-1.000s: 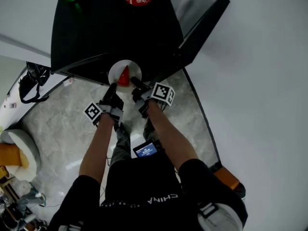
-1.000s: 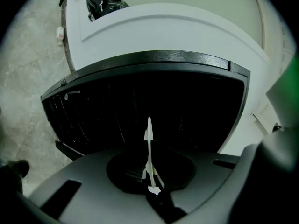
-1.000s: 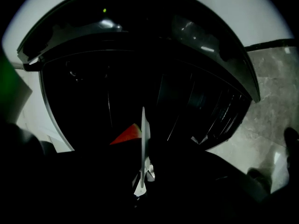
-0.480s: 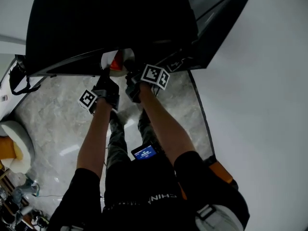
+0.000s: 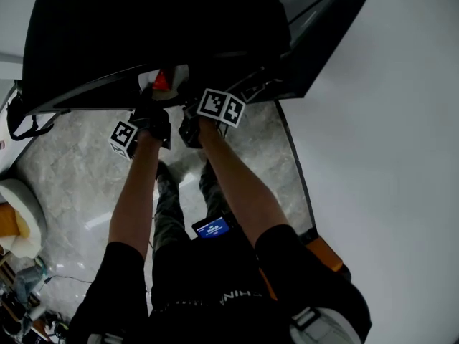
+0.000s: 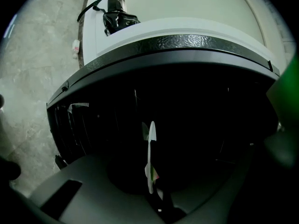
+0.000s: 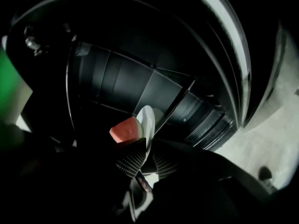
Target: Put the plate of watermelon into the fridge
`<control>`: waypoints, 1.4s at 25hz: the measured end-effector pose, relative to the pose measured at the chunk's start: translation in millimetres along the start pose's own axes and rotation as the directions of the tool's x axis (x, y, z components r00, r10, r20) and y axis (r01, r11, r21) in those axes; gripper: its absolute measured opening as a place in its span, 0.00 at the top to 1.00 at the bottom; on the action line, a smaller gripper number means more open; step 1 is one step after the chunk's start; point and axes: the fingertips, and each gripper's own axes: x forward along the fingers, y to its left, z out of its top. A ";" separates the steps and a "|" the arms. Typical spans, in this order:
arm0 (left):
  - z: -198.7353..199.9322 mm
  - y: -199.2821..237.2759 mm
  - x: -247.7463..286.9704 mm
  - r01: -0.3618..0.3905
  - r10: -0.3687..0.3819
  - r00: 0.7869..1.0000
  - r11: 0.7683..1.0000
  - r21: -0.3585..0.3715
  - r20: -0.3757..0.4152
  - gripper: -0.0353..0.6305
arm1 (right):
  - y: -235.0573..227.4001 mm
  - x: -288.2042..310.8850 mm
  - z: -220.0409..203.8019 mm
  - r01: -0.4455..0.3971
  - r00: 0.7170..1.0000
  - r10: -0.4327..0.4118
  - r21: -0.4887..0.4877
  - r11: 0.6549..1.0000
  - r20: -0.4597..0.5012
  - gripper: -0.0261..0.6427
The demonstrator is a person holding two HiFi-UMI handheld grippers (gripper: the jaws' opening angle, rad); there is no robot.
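Lowered by right tool (image 7: 145,160), plate (image 7: 147,119) seemingly enters fridge (image 5: 143,27); shirt (image 5: 208,299) reads CHINA

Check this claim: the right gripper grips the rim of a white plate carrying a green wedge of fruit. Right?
Not quite: the wedge is red, not green, as the right gripper view shows. The right gripper does grip the rim of the white plate.

The head view looks steeply down from well above onto the fridge (image 5: 143,27) and its front edge. Both gripper views sit close, facing into its dark inside from opposite sides. All three share the plate (image 5: 179,74).
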 end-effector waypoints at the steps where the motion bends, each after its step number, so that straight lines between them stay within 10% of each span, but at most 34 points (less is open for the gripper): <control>1: 2.3 1.9 1.7 -0.005 0.005 1.000 1.000 0.006 0.007 0.91 | -0.2 -1.9 -1.8 0.003 1.000 -0.003 -0.019 1.000 -0.004 0.92; 14: -0.9 -10.8 15.5 0.063 -0.062 0.990 0.998 0.007 -0.124 0.84 | 2.9 14.9 -37.0 0.032 0.991 -0.053 -0.169 0.985 -0.121 0.92; 21: -10.6 -20.3 -0.3 0.117 -0.059 0.955 0.976 0.185 -0.292 0.77 | 3.9 19.0 -27.3 0.060 0.996 -0.066 -0.105 0.993 -0.053 0.92; 23: -15.8 -18.5 -7.9 0.106 0.013 0.941 0.937 0.334 -0.337 0.77 | 3.8 19.4 -25.9 0.065 0.996 -0.072 -0.125 0.990 -0.052 0.92; 29: -16.2 -13.7 -8.7 0.096 0.211 0.920 0.696 0.712 -0.331 0.84 | 11.1 17.5 -23.5 0.101 0.991 -0.125 -0.338 0.936 -0.051 0.92; 32: -12.4 -11.4 -0.5 0.088 0.235 0.919 0.660 0.746 -0.316 0.89 | 10.7 21.4 -20.0 0.126 0.987 -0.158 -0.433 0.892 -0.038 0.92; 35: -9.8 -8.1 8.9 0.077 0.240 0.918 0.673 0.735 -0.315 0.90 | 8.3 29.1 -15.9 0.136 0.985 -0.170 -0.475 0.869 -0.029 0.92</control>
